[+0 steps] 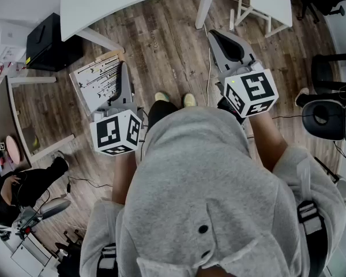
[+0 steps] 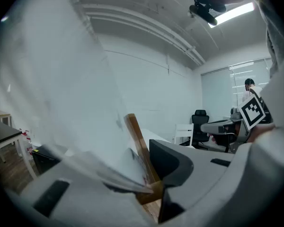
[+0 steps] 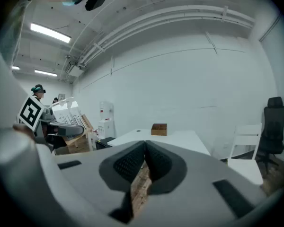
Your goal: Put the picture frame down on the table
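One brown box (image 3: 159,129), on white table (image 3: 180,137)

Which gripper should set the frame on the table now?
Left: the left gripper is shut on the frame, with the table ahead; the right gripper is shut and empty.

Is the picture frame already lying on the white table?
No, the picture frame is clamped by its wooden edge in the left gripper, up over the wood floor and short of the white table.
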